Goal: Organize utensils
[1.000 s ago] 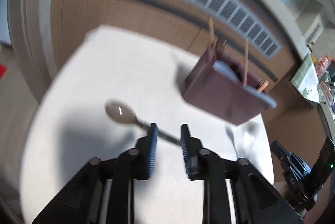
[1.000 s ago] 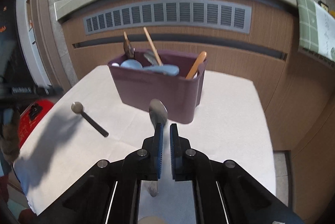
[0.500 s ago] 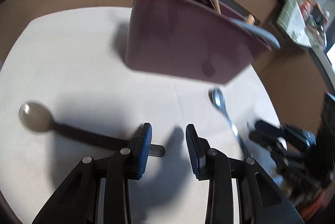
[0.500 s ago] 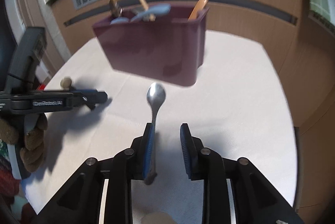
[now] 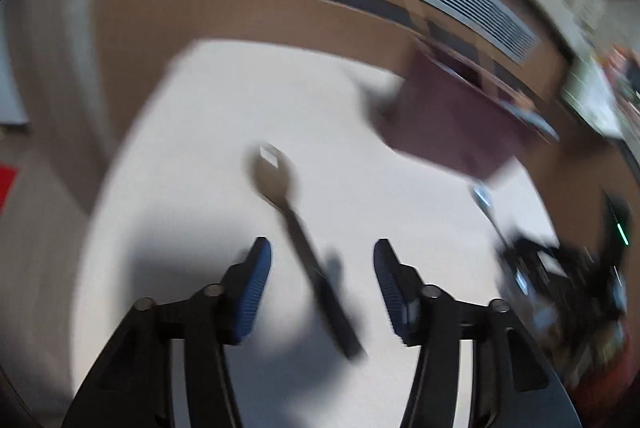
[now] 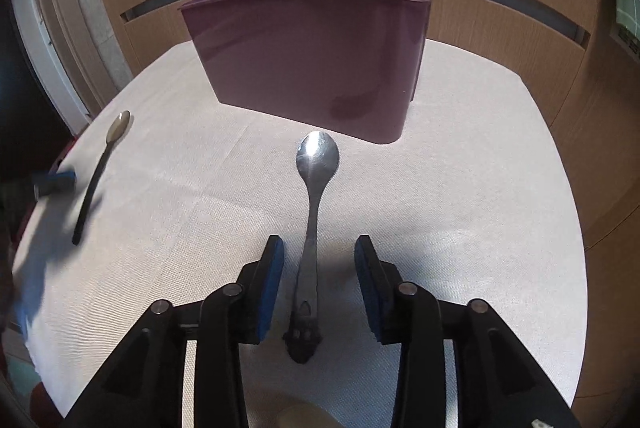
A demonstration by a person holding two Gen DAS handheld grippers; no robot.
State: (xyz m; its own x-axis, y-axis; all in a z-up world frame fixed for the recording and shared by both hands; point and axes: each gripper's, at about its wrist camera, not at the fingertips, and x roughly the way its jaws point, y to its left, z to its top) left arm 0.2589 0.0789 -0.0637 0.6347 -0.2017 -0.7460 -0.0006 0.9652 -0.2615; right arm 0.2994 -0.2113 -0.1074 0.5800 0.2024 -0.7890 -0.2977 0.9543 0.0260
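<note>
The right gripper (image 6: 319, 252) has its blue-padded jaws spread apart, having just been opening, and the silver spoon (image 6: 314, 212) lies flat on the pale tablecloth (image 6: 460, 188) in the gap between them, touching neither pad. The spoon's handle runs back between the jaws toward the camera, its ornamented end lying nearer the gripper body, while its bowl points straight ahead, well past the fingertips. Just beyond that bowl stands the purple utensil caddy (image 6: 312, 56), directly ahead of the right gripper; wooden handles, a blue utensil and a dark metal piece stick up out of it. The left gripper (image 5: 322, 256) is likewise spread wide, its jaws having just been opening, and the dark-handled spoon (image 5: 296, 228) lies on the cloth between them, slanting across the gap: its bowl sits ahead of the left-hand pad, and its black handle runs back toward the right-hand one. This view is heavily blurred, so I cannot tell whether either pad brushes the handle, but neither presses on it. From the left gripper the caddy appears ahead and to the right, well apart from the fingertips, with the silver spoon and the right gripper far to the right.
</note>
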